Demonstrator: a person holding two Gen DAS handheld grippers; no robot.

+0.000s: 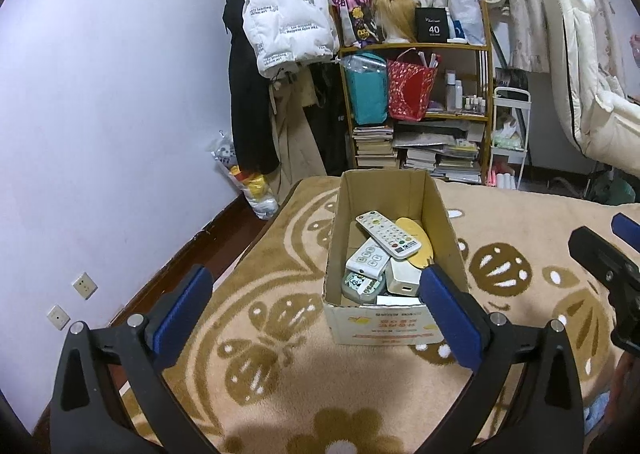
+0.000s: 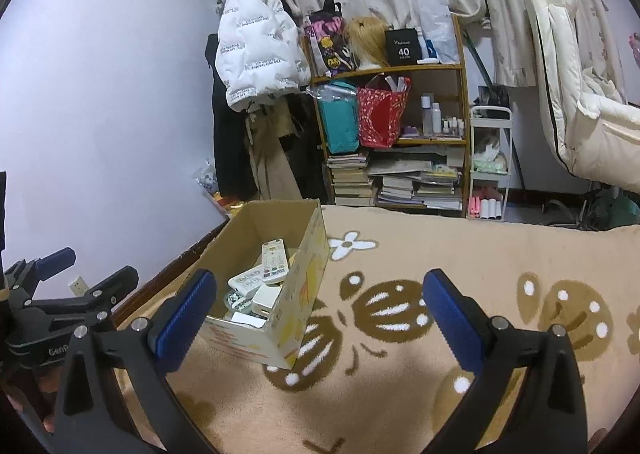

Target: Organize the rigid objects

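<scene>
An open cardboard box (image 1: pixel 440 210) stands on the beige patterned blanket (image 1: pixel 280 334). Inside lie a white remote control (image 1: pixel 388 234), a second white remote (image 1: pixel 366 260), a yellow oval piece (image 1: pixel 418 250), a white adapter (image 1: pixel 404 278) and a round tin (image 1: pixel 360 286). My left gripper (image 1: pixel 316 304) hovers open just in front of the box, nothing between its blue pads. In the right wrist view the box (image 2: pixel 304 282) sits to the left, and my right gripper (image 2: pixel 320 306) is open and empty over the blanket (image 2: pixel 480 254) beside it. The left gripper (image 2: pixel 60 282) shows at the far left.
A wooden shelf (image 1: pixel 416 48) with bags, bottles and stacked books stands behind the bed. A white puffer jacket (image 1: pixel 284 6) hangs left of it. A white cart (image 1: pixel 508 138) and a white chair (image 1: pixel 580 74) are on the right. A purple wall (image 1: pixel 100 94) runs along the left.
</scene>
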